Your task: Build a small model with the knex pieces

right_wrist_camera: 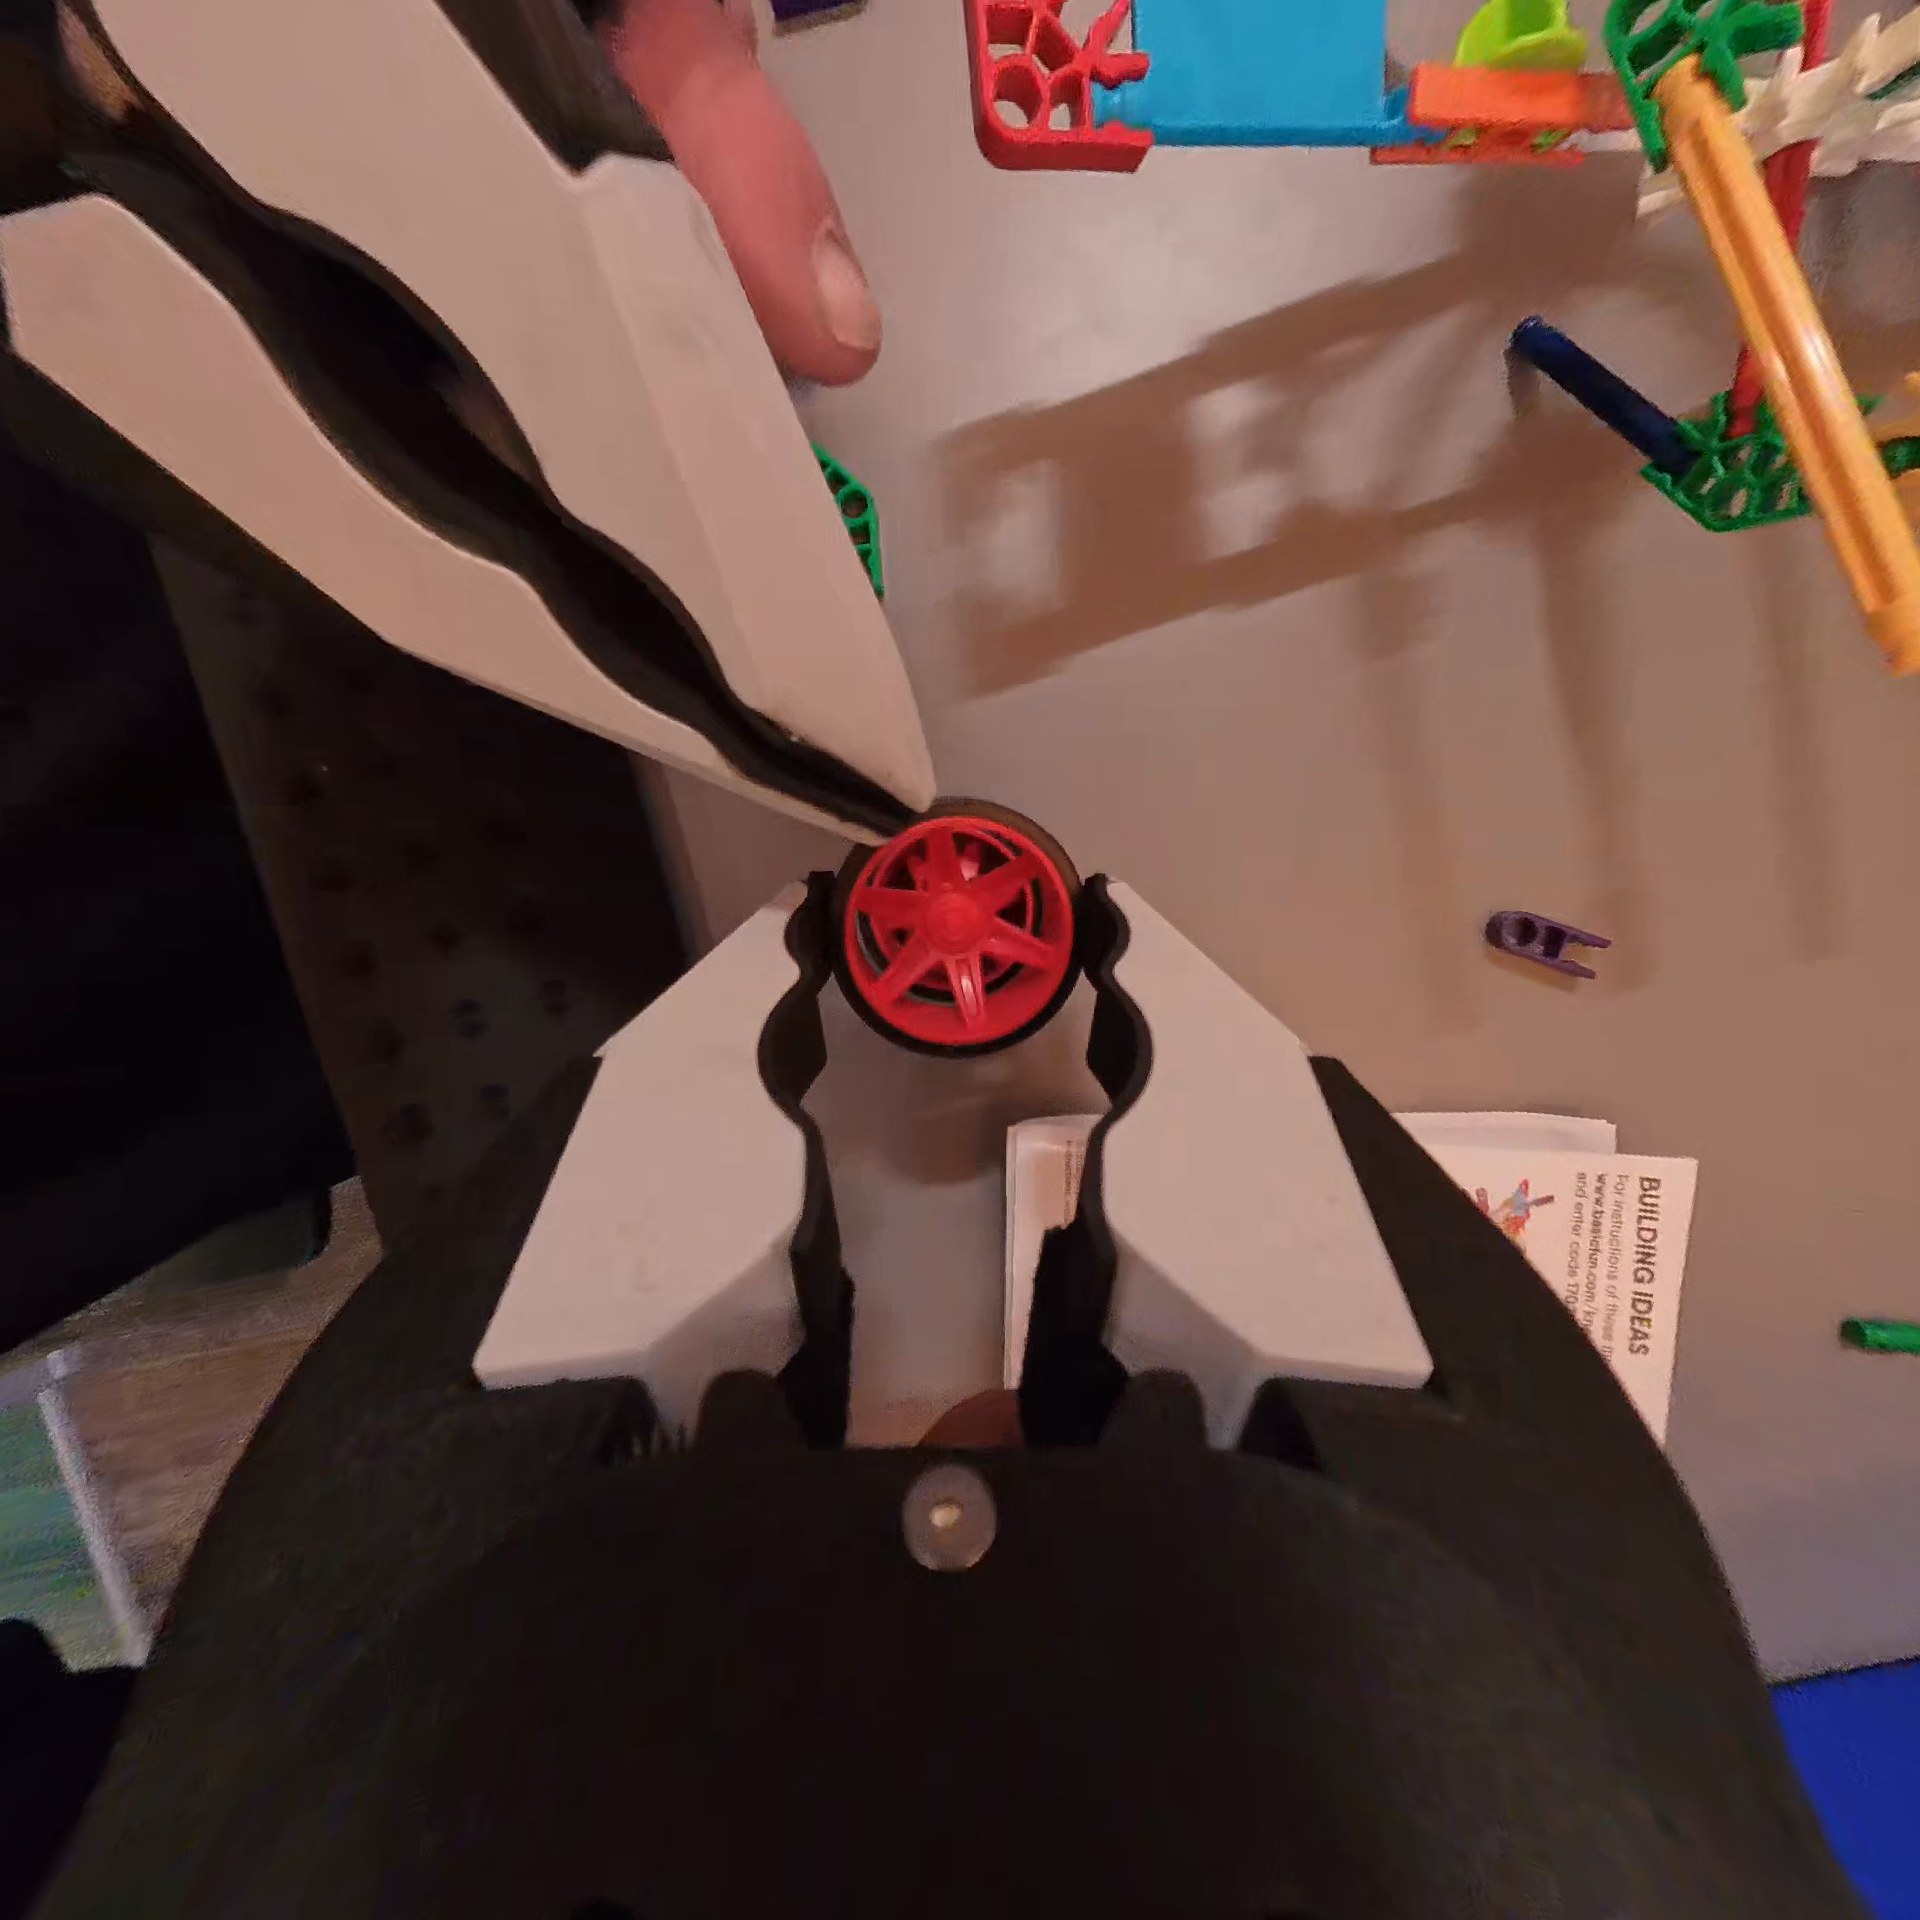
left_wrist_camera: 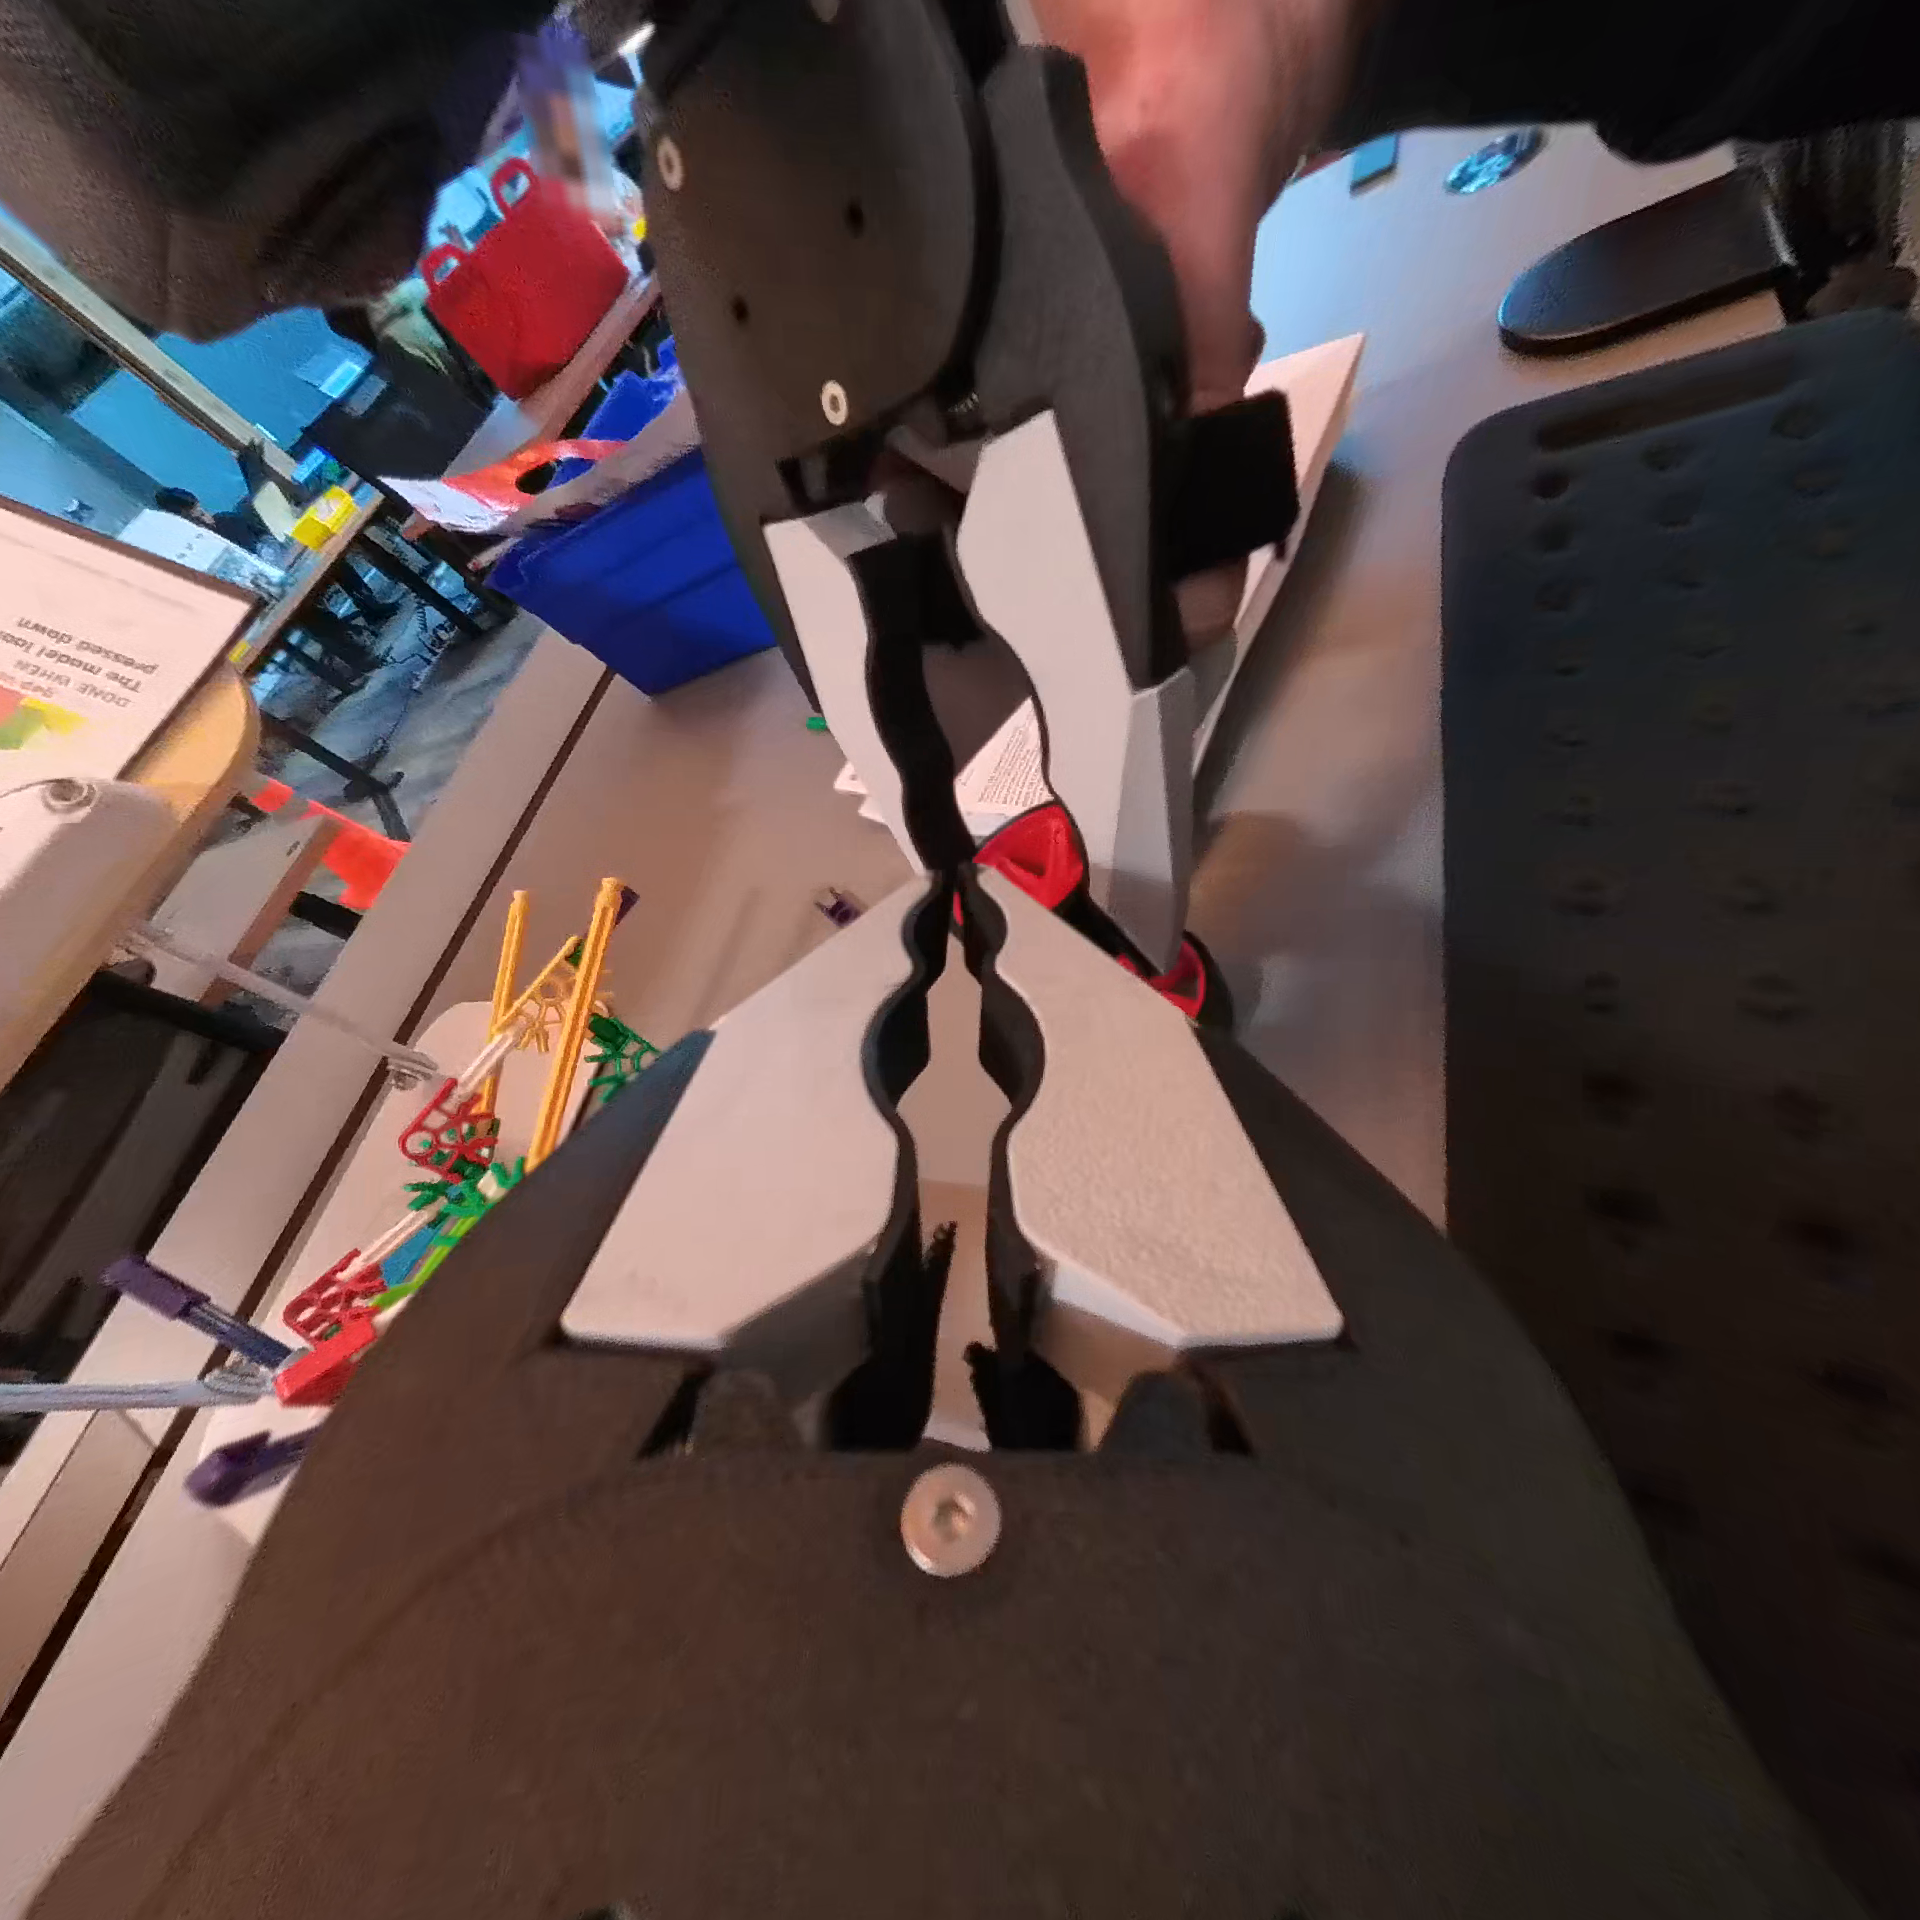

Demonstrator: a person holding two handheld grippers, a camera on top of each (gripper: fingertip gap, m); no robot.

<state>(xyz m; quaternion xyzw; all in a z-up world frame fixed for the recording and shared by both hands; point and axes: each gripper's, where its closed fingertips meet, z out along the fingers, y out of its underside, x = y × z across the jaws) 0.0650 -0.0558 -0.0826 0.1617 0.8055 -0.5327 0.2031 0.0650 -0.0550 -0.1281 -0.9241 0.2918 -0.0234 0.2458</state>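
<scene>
A small wheel [right_wrist_camera: 956, 940] with red spokes and a black tyre is held just above the grey table [right_wrist_camera: 1299, 831]. My right gripper [right_wrist_camera: 956, 899] is shut on it, one fingertip on each side of the tyre. My left gripper [right_wrist_camera: 902, 821] comes in from the upper left with its tips pinched together on the tyre's top edge. In the left wrist view, my left gripper [left_wrist_camera: 958, 896] is nearly closed at the tips against the wheel [left_wrist_camera: 1034, 847]. My right gripper [left_wrist_camera: 1049, 904] reaches down from above around it, held by a hand [left_wrist_camera: 1174, 156].
A coloured rod-and-connector model [right_wrist_camera: 1766, 312] stands at the table's far side; it also shows in the left wrist view [left_wrist_camera: 530, 1039]. A white leaflet [right_wrist_camera: 1558, 1247], a purple connector [right_wrist_camera: 1543, 943] and a green rod [right_wrist_camera: 1881, 1335] lie nearby. A black perforated panel [left_wrist_camera: 1683, 935] borders the table. A blue bin [left_wrist_camera: 644, 582] stands behind. Tip to tip, the grippers are about 4 cm apart.
</scene>
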